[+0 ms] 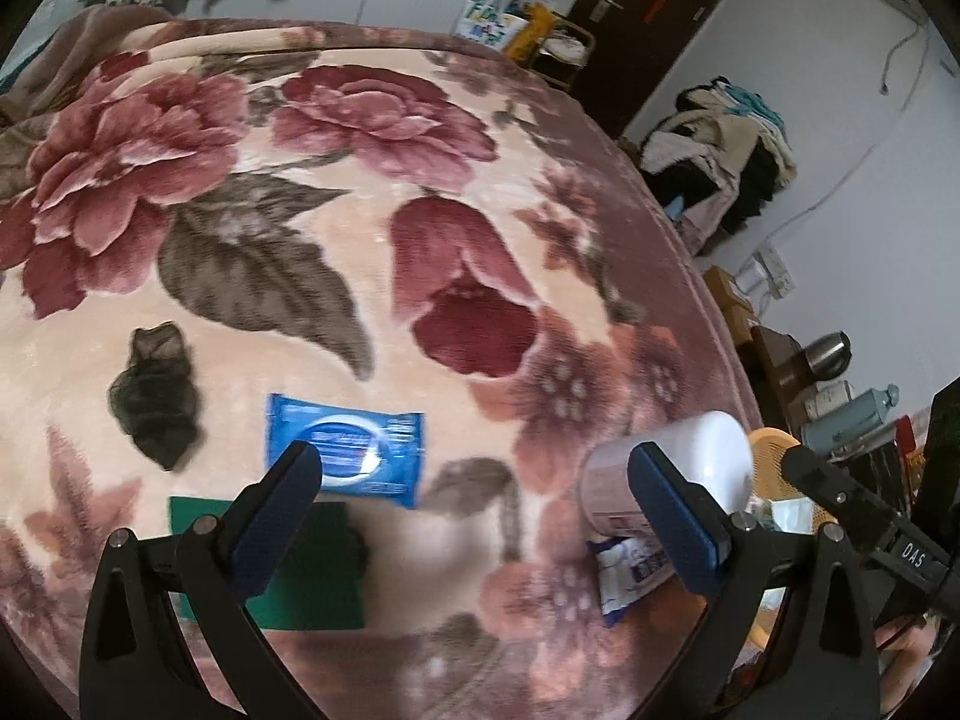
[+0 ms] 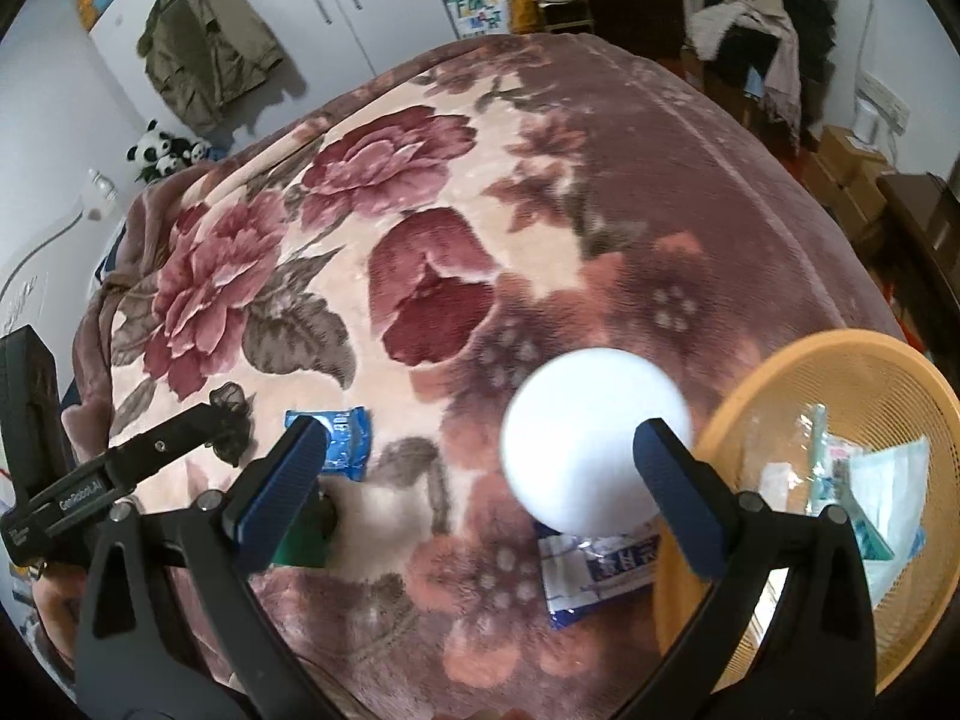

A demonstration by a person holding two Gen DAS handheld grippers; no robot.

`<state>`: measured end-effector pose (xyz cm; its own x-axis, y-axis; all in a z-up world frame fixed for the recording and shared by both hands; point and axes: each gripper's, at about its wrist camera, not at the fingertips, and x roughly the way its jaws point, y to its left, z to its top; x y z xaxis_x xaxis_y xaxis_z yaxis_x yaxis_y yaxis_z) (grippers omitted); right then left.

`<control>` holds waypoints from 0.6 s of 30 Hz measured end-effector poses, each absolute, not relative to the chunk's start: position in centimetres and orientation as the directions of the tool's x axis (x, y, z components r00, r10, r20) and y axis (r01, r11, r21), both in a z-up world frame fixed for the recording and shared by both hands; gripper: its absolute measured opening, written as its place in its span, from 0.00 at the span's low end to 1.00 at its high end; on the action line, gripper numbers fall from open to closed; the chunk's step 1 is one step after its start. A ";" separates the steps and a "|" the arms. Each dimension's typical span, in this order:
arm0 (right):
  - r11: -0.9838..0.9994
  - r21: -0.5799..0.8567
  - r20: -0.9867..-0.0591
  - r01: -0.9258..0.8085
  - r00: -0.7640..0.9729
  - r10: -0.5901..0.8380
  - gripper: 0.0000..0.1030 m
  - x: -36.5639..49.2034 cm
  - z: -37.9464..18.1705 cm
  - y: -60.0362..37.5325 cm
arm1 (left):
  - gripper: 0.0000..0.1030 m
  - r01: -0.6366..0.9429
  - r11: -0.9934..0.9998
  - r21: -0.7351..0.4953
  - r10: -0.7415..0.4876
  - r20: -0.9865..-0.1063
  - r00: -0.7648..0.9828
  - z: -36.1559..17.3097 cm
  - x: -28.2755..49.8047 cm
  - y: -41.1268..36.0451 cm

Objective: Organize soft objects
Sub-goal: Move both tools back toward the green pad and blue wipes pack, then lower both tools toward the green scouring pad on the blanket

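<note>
Both grippers spread and empty: left gripper (image 1: 474, 480) above the blue wipes packet (image 1: 346, 450), right gripper (image 2: 483, 456) above the white bottle (image 2: 594, 441) on the bed.

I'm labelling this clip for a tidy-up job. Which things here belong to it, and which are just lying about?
Job: blue wipes pack, dark mesh pouch, green cloth, white canister, blue-white packet, orange basket.

Lying about: olive jacket, panda toys, kettle.
</note>
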<state>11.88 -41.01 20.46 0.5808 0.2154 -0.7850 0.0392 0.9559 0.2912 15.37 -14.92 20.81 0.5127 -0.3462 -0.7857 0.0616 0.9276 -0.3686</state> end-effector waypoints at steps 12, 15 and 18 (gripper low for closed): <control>0.957 0.280 -0.807 -0.073 0.522 0.276 1.00 14.2 18.5 -34.8 | 0.99 -0.073 0.936 -0.345 -0.268 -0.831 0.488 16.9 14.5 -7.6; 0.954 0.280 -0.816 -0.103 0.498 0.294 1.00 14.6 17.6 -33.1 | 0.99 -0.100 0.936 -0.336 -0.252 -0.843 0.474 15.7 14.1 -6.4; 0.951 0.280 -0.826 -0.132 0.471 0.309 1.00 14.8 16.5 -31.5 | 0.99 -0.138 0.932 -0.336 -0.241 -0.856 0.457 14.1 13.6 -5.0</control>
<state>14.84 -31.45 16.45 0.4709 0.3087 -0.8264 -0.1323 0.9509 0.2798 13.58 -4.95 14.12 0.4568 -0.2409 -0.8563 -0.1377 0.9319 -0.3356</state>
